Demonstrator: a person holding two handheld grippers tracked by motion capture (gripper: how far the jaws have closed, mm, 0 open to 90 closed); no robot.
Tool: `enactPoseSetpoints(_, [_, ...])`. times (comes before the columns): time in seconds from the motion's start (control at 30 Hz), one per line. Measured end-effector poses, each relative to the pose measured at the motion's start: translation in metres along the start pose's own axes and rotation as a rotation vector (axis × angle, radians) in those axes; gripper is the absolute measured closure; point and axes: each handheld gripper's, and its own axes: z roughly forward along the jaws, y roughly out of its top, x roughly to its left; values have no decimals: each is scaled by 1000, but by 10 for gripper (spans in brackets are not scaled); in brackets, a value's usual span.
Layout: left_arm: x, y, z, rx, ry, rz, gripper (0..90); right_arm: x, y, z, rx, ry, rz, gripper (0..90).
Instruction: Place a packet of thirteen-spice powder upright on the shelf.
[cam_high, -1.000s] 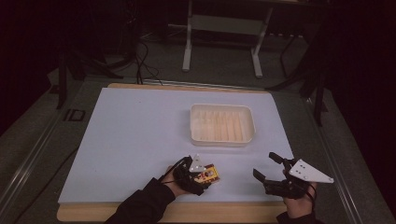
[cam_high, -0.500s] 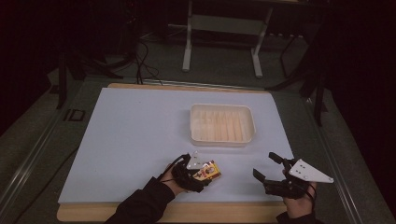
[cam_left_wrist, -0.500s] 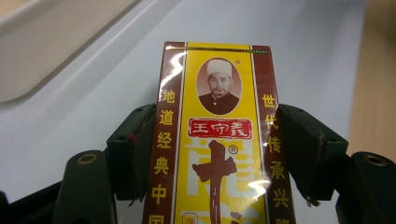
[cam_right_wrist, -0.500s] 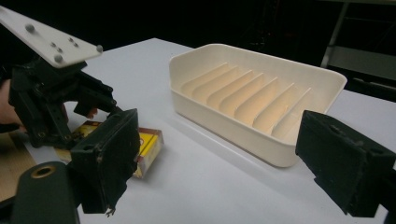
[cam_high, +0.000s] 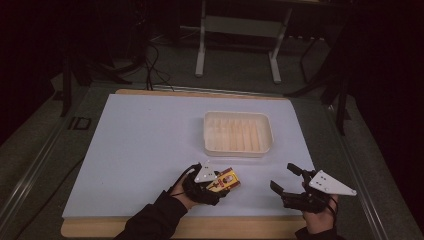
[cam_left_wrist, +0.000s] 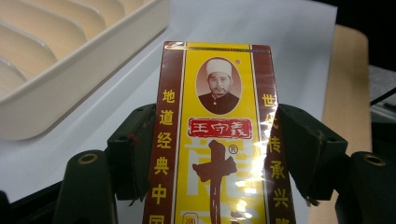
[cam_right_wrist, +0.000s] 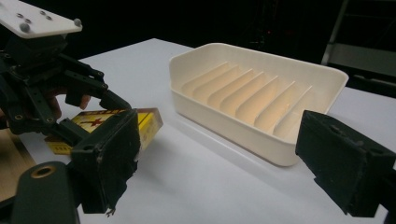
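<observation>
A yellow and dark red box (cam_high: 227, 180) with a portrait and Chinese print lies near the front of the white sheet. My left gripper (cam_high: 220, 186) is shut on it: in the left gripper view the box (cam_left_wrist: 217, 140) sits between both pads (cam_left_wrist: 133, 158), which press its long sides. In the right gripper view that left gripper (cam_right_wrist: 88, 116) and the box (cam_right_wrist: 147, 123) sit at the left. My right gripper (cam_high: 283, 176) rests near the front right edge, open with nothing between its fingers (cam_right_wrist: 229, 163), and faces the tray.
A cream ribbed tray (cam_high: 237, 150) stands empty at the middle right of the white sheet (cam_high: 150, 140), just beyond the box. A wooden board edge (cam_high: 100, 227) runs along the front. A metal stand (cam_high: 200, 55) stands on the floor behind the table.
The left gripper with the box has shifted slightly to the right on the sheet. The right gripper has kept still.
</observation>
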Motion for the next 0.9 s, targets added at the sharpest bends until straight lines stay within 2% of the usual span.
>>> enactPoseSetpoints(0.37, [-3, 3, -8, -74, 1, -25, 332, 2, 3, 3, 23, -7, 3, 167])
enactPoseSetpoints(0.4, [-2, 3, -9, -82, -4, -33, 332, 4, 3, 3, 18, -6, 2, 167])
enactPoseSetpoints(0.53, [-2, 1, -13, -136, 21, -43, 332, 12, 9, 4, -7, -7, -24, 168])
enactPoseSetpoints(0.63, [-1, 0, -15, -152, 31, -57, 332, 18, 12, 7, -11, -3, -45, 171])
enactPoseSetpoints(0.7, [0, -1, -17, -172, 18, -60, 332, 23, 17, 9, -4, 5, -49, 172])
enactPoseSetpoints(0.77, [-1, 0, -19, -193, 26, -50, 331, 24, 22, 9, -8, 15, -32, 172])
enactPoseSetpoints(0.9, [-2, 2, -23, -232, 16, -64, 332, 24, 29, 9, -25, 32, -17, 169])
